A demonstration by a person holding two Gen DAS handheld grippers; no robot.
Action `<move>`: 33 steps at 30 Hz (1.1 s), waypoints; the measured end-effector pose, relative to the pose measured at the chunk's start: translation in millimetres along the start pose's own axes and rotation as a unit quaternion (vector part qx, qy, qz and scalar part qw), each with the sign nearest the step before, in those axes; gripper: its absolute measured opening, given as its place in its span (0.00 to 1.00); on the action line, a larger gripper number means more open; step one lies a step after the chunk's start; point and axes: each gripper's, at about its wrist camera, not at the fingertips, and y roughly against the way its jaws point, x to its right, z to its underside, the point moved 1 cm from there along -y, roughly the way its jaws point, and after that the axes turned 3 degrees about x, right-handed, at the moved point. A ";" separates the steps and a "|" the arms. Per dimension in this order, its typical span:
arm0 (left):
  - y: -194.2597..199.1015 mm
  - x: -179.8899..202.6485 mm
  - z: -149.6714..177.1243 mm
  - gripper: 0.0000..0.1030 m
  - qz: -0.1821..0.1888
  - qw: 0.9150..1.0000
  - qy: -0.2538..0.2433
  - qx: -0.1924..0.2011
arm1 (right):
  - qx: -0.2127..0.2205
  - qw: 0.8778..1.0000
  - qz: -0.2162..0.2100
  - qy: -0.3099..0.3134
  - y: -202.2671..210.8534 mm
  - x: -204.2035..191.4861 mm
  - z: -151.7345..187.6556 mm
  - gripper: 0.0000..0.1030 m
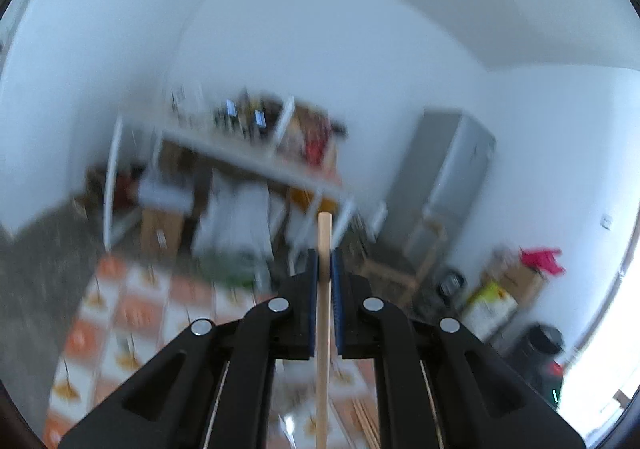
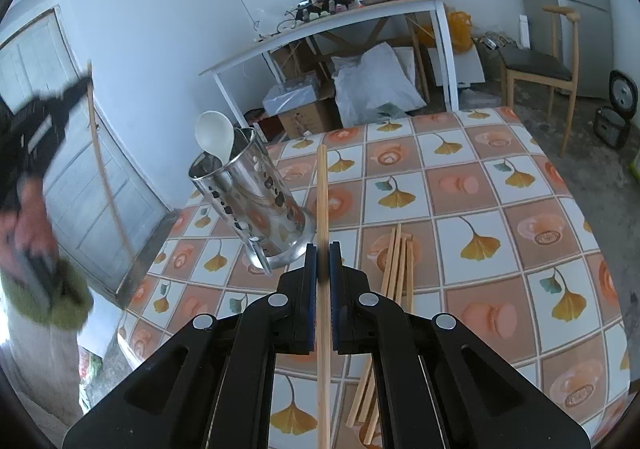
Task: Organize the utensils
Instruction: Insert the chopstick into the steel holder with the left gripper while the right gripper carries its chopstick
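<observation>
Left wrist view, blurred. Left gripper (image 1: 324, 261): jaws clenched on one wooden chopstick (image 1: 323, 329), which runs up between the blue pads and ends a little past the tips. Below it: table (image 1: 132, 313) with an orange and white tiled cloth, only its near part showing. Beyond: a white shelf table (image 1: 248, 161) loaded with clutter, a grey fridge (image 1: 456, 169), a bin (image 1: 540, 345).

Right wrist view, sharp. Right gripper (image 2: 323, 257): jaws clenched on a second chopstick (image 2: 322, 249), its tip pointing toward the far edge of the table (image 2: 480, 189). Metal holder (image 2: 256, 205): stands near the left edge of the table, just left of the gripper tips, holding a white spoon (image 2: 214, 137). Loose chopsticks (image 2: 394, 269): a bundle lying flat on the cloth, just right of the gripper. Left edge of view: a hand (image 2: 28, 217) in a green sleeve (image 2: 60, 297) carrying the other gripper. Chair (image 2: 536, 65) beyond the far right corner.
</observation>
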 end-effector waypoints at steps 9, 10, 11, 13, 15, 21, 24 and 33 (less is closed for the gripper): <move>-64.2 1.5 -26.8 0.06 -0.056 0.992 -0.047 0.104 | -0.008 1.000 0.002 -0.001 -3.9 3.6 0.2 0.04; -71.0 -0.4 -23.4 0.06 -0.060 0.991 -0.052 0.105 | -0.009 1.000 0.003 -0.001 -4.6 3.5 0.4 0.04; -79.4 -2.8 -19.3 0.06 -0.066 0.991 -0.057 0.106 | -0.010 1.000 0.003 -0.001 -5.8 3.3 0.6 0.04; -93.2 -8.2 -11.3 0.06 -0.071 0.990 -0.064 0.102 | -0.013 1.000 0.002 0.000 -7.6 3.0 1.3 0.04; -103.8 -12.3 -3.5 0.06 -0.077 0.989 -0.071 0.101 | -0.015 1.000 0.002 0.002 -8.6 2.0 1.9 0.04; -108.8 -22.0 21.7 0.06 -0.079 0.988 -0.087 0.102 | -0.016 1.000 0.002 0.004 -8.3 0.5 3.2 0.04; -108.4 -23.8 32.4 0.06 -0.076 0.988 -0.091 0.098 | -0.017 1.000 0.002 0.006 -8.3 -1.2 3.3 0.04; -93.0 -24.8 50.2 0.06 -0.063 0.991 -0.100 0.065 | -0.015 1.000 0.001 0.011 -7.0 -5.5 1.7 0.04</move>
